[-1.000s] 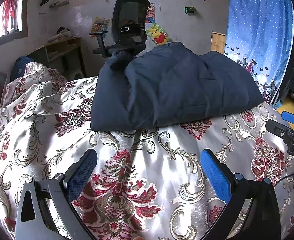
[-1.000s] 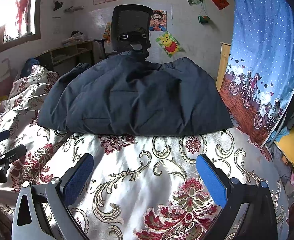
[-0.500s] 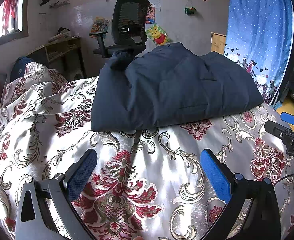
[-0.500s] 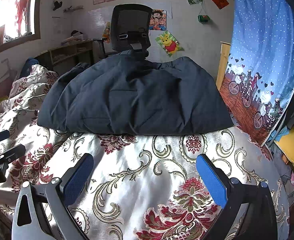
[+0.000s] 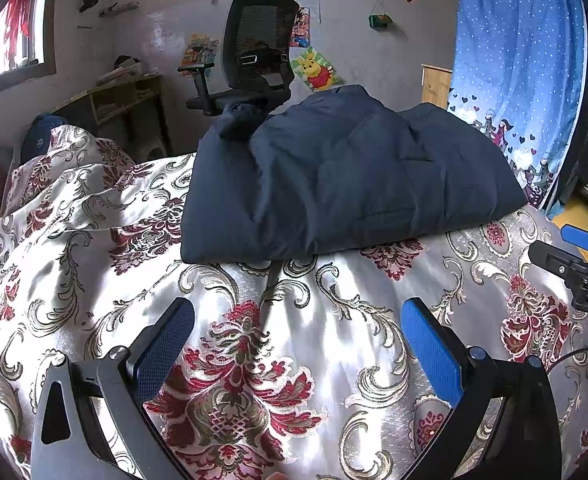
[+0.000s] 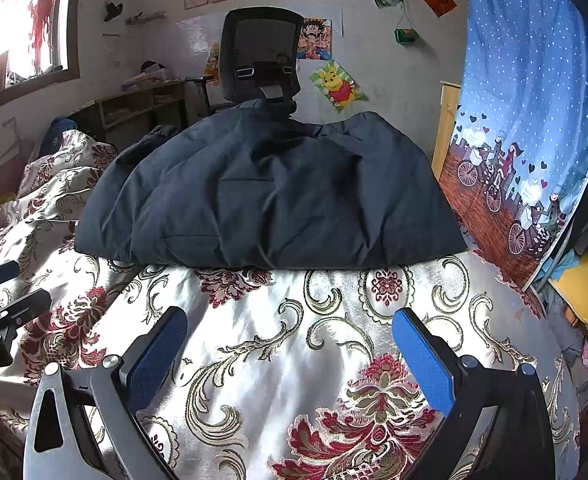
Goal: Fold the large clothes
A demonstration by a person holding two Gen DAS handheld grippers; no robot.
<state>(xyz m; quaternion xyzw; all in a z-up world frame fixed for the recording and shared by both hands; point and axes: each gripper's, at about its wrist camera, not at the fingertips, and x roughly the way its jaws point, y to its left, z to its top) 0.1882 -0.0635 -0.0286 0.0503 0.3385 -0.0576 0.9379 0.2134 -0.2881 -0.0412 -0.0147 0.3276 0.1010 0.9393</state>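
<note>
A dark navy padded jacket (image 5: 345, 184) lies folded in a puffy bundle on the far part of the bed; it also shows in the right wrist view (image 6: 270, 196). My left gripper (image 5: 297, 320) is open and empty, hovering over the bedspread well short of the jacket. My right gripper (image 6: 290, 324) is open and empty too, also short of the jacket's near edge. The right gripper's tip shows at the right edge of the left wrist view (image 5: 573, 256), and the left gripper's tip at the left edge of the right wrist view (image 6: 6, 296).
The bed has a shiny white bedspread (image 5: 254, 360) with red and gold flowers, bunched at the left. A black office chair (image 5: 254, 60) and a wooden desk (image 5: 126, 100) stand behind the bed. A blue curtain (image 6: 533, 120) hangs at the right.
</note>
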